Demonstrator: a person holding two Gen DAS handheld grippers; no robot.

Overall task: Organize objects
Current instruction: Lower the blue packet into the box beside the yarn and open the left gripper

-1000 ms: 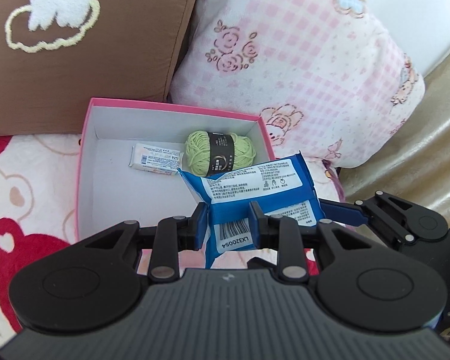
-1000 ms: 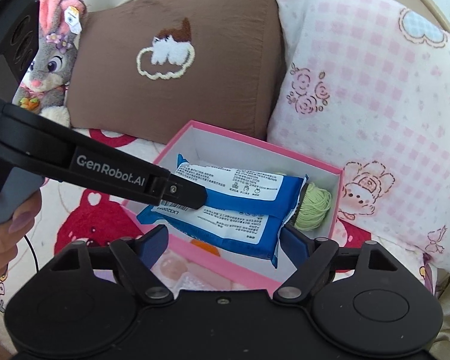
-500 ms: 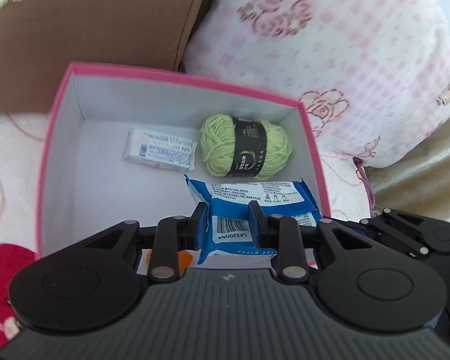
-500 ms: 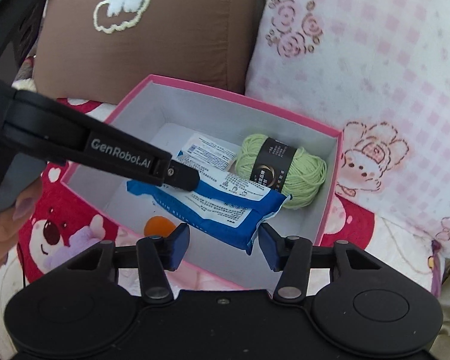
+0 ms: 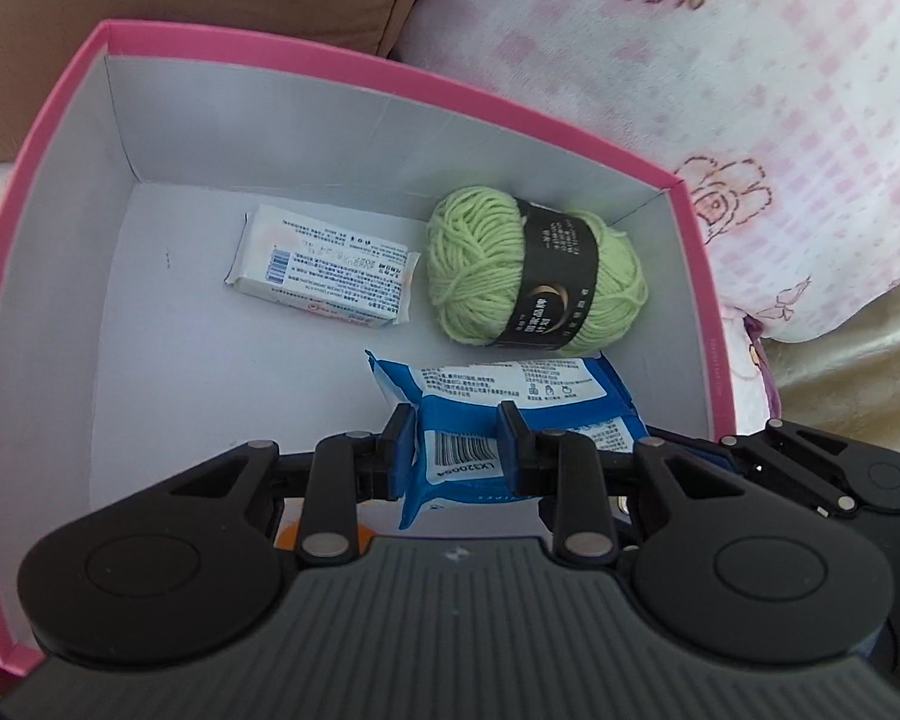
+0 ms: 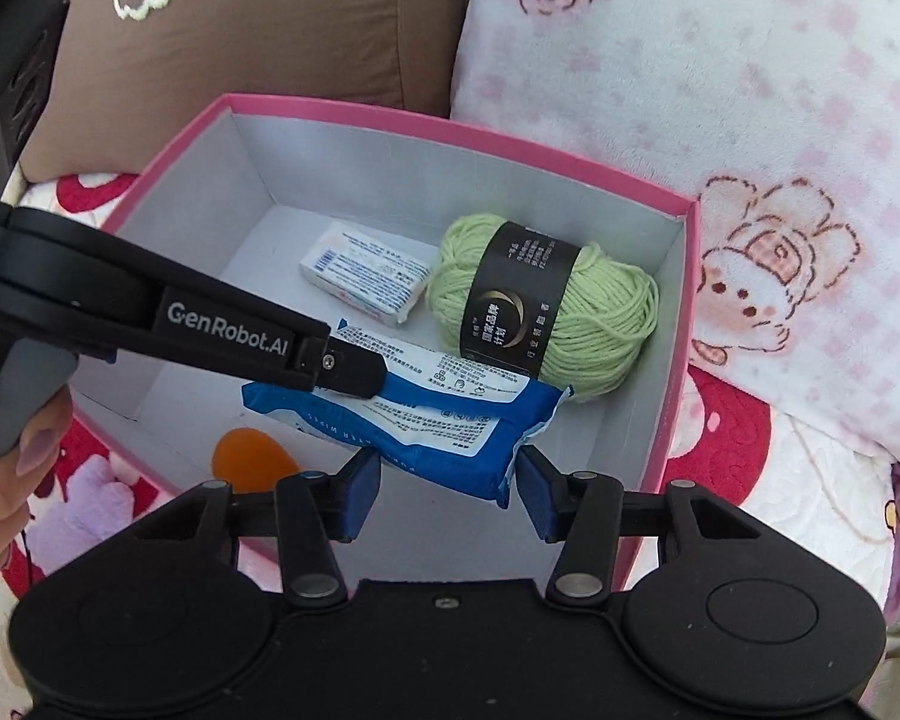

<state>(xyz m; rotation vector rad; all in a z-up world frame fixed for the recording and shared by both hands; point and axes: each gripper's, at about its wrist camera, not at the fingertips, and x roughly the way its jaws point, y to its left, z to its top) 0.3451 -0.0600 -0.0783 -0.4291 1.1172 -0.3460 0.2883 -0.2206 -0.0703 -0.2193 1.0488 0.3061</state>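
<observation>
Blue wipes pack hangs inside the pink box on a patterned blanket (pillows behind). Left gripper pinches its end; right gripper stands narrowed around it, pads seemingly apart.

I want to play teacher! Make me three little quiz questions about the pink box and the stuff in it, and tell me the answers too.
1. True or false: the green yarn ball wears a black paper band.
2. Which gripper is squeezing the blue wipes pack? A) left gripper B) right gripper C) neither
3. Fill in: the small white packet lies on the floor of the pink ____.

Key
1. True.
2. A. The left gripper pinches the pack's barcode end; the right one's blue pads sit apart at the pack's other end, and whether they press on it cannot be told.
3. Box.
</observation>
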